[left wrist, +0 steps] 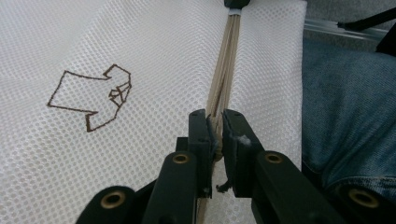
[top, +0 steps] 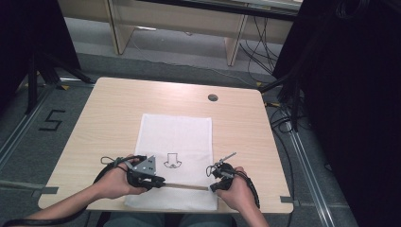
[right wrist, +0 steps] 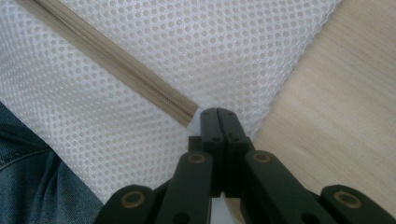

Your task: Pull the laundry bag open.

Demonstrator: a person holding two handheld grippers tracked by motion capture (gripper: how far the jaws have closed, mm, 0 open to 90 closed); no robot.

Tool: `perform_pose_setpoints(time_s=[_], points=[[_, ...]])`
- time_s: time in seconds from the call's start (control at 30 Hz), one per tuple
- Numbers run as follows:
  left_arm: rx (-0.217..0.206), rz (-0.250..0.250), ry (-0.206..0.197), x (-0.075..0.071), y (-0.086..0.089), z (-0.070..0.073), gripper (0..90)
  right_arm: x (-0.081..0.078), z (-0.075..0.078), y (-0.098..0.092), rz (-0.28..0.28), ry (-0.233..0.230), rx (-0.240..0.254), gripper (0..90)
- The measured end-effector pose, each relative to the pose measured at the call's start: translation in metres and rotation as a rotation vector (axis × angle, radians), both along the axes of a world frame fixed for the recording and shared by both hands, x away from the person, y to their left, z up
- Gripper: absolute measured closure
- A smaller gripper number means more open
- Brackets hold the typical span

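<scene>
Two claws grip a white mesh bag [top: 175, 142] on a wooden table [top: 108, 113].

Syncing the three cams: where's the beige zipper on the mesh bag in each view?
High view: the zipper is a thin line across the near end of the white mesh bag, between the two hand-held grippers.
Left gripper view: it runs up from the jaws, which are shut on it, to the top edge.
Right gripper view: a diagonal from top left, ending just left of the shut jaws.
Shared landmark: the bag's mesh.
</scene>
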State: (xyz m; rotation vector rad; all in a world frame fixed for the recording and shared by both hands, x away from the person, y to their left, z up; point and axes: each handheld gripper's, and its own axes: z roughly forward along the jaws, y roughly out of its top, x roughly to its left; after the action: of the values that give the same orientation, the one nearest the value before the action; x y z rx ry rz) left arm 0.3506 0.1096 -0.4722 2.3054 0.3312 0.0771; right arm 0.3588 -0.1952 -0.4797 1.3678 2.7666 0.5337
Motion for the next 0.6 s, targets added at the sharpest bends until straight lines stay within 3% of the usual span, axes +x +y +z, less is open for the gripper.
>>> perform_pose_setpoints(time_s=[0.6], points=[[-0.014, 0.015, 0.016, -0.0019, 0.0084, -0.0013, 81.9, 0.0004, -0.0009, -0.0004, 0.004, -0.005, -0.004, 90.0]])
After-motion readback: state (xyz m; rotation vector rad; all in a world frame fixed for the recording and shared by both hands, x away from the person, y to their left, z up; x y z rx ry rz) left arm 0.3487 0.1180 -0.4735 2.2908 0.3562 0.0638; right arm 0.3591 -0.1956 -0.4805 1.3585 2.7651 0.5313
